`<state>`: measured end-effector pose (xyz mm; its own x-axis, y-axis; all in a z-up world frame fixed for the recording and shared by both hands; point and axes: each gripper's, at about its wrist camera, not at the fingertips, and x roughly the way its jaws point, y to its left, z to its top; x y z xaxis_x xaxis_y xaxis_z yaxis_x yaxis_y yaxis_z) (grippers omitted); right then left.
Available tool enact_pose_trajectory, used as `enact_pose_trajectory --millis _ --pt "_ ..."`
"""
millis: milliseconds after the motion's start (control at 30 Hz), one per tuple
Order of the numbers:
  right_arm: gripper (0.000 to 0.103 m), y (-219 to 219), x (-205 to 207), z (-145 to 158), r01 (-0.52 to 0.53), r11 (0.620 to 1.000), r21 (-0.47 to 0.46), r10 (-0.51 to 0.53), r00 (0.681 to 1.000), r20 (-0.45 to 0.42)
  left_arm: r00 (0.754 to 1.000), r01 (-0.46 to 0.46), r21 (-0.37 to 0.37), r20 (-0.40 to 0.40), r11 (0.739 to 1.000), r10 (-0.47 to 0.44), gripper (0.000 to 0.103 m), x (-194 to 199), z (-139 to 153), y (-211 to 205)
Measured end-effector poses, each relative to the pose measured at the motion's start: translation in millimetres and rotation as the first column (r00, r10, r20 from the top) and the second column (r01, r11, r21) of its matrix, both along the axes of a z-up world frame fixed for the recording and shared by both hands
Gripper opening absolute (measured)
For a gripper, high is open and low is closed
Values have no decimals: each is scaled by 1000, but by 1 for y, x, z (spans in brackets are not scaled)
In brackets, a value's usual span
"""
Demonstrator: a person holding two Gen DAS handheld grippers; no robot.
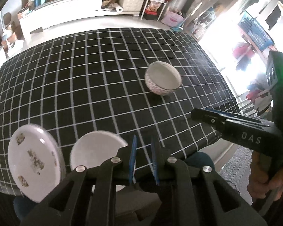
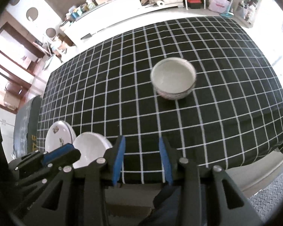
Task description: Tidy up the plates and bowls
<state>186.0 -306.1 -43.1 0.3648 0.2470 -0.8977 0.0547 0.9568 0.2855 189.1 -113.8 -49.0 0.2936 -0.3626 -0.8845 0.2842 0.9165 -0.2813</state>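
Note:
A white bowl [image 1: 163,79] [image 2: 173,81] with a patterned outer wall stands upright on the right middle of the table. At the near left edge lie a flower-printed plate [image 1: 34,160] [image 2: 56,137], which seems to top a small stack, and beside it a plain white dish [image 1: 96,150] [image 2: 90,148]. My left gripper [image 1: 144,150] [image 2: 71,151] hovers over the near edge just right of the dish, its blue pads all but shut with nothing between them. My right gripper [image 2: 142,146] [image 1: 196,115] hangs further right, short of the bowl, open and empty.
A black cloth with a white grid [image 1: 84,75] covers the table. Behind the far edge stand a white low cabinet [image 1: 75,9] piled with clutter and wire racks [image 1: 154,0]. A hand [image 1: 260,179] grips the right tool. The table's right edge drops to the floor.

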Motion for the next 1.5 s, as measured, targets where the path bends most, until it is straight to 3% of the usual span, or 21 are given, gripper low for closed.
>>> enact_pose_trajectory --millis 500,600,1200,1333,1433,1500 --pt "42 -57 46 -22 11 1000 7 -11 1000 -9 999 39 35 -17 999 -38 18 57 -13 -68" --pt "42 -66 60 -31 22 999 28 -22 1000 -14 999 40 40 -24 998 -39 23 68 -19 -72" --pt "40 -79 120 -78 17 1000 4 -17 998 -53 996 34 108 -85 994 -25 25 147 -84 -96" --pt "29 -78 127 -89 11 999 -30 -13 997 -72 997 33 142 -72 989 -23 24 155 -95 -99" --pt "18 -82 129 -96 9 1000 -25 -11 997 -80 997 29 144 -77 989 -18 15 160 -99 -100" --pt "16 -83 127 -95 0 999 -34 -2 998 -66 997 12 142 -80 990 0 12 162 -100 -99"
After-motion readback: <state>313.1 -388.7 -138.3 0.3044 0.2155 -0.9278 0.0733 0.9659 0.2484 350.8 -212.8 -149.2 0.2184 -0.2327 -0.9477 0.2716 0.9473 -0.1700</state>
